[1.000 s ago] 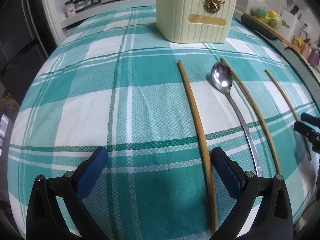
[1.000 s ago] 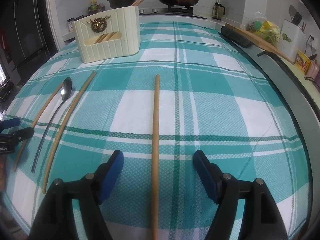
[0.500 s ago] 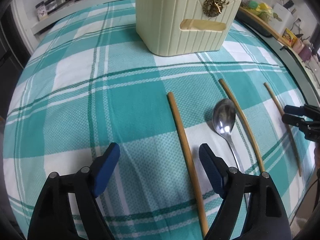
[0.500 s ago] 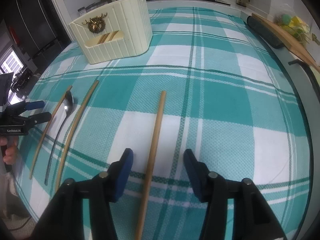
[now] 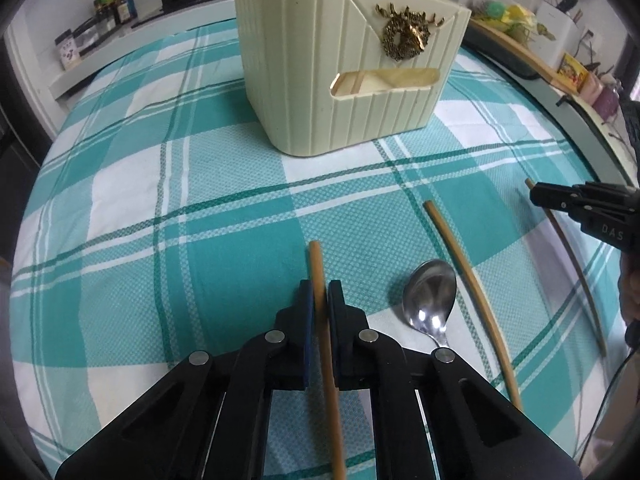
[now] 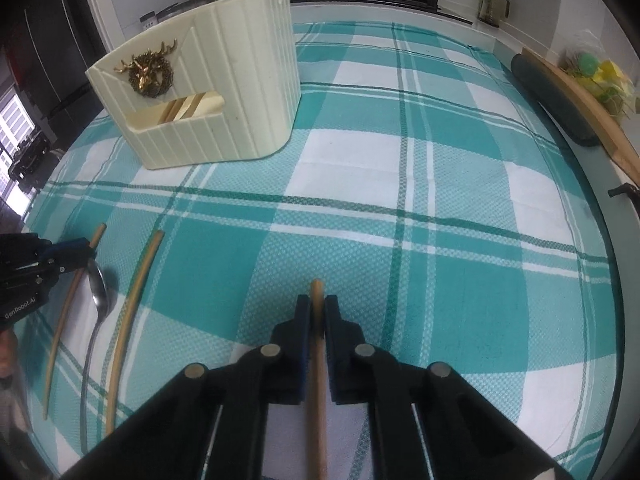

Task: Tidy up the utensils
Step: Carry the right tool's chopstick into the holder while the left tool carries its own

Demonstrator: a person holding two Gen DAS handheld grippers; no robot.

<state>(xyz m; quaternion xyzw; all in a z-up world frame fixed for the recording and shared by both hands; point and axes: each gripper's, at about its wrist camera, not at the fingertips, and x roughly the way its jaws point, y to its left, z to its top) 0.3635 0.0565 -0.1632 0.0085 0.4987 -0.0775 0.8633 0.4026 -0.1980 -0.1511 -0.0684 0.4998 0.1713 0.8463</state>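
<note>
Now four chopsticks, one spoon (both grippers clamp one chopstick each).

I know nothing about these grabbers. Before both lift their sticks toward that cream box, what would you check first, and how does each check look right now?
1. Left gripper shut on the leftmost chopstick: ok.
2. Right gripper shut on the rightmost chopstick: ok.
3. Grips near the tips, long ends trailing; may droop: not ok.
4. Spoon apart from both held sticks: ok.
5. Cream utensil holder upright: ok.
6. Room among the chopsticks already in the holder: cannot tell.
</note>
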